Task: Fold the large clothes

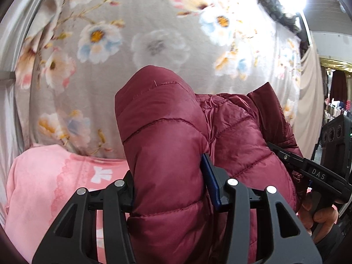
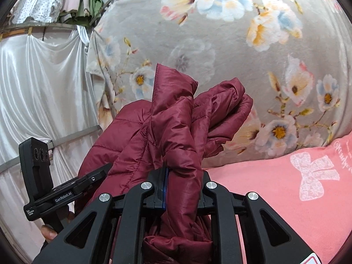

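Observation:
A maroon quilted puffer jacket [image 1: 167,136] fills the middle of the left wrist view, bunched and lifted above the bed. My left gripper [image 1: 169,184] is shut on a thick padded fold of it. In the right wrist view the same jacket [image 2: 176,127] hangs in folds, and my right gripper [image 2: 182,189] is shut on a narrow bunch of it. The right gripper [image 1: 308,167] also shows at the jacket's right side in the left wrist view. The left gripper [image 2: 72,189] shows at the jacket's left side in the right wrist view.
A grey floral blanket [image 1: 143,33] covers the bed behind the jacket; it also shows in the right wrist view [image 2: 220,44]. A pink cloth with a white bow print [image 2: 297,187] lies in front. A white satin curtain [image 2: 44,88] hangs at left, with clothes above it.

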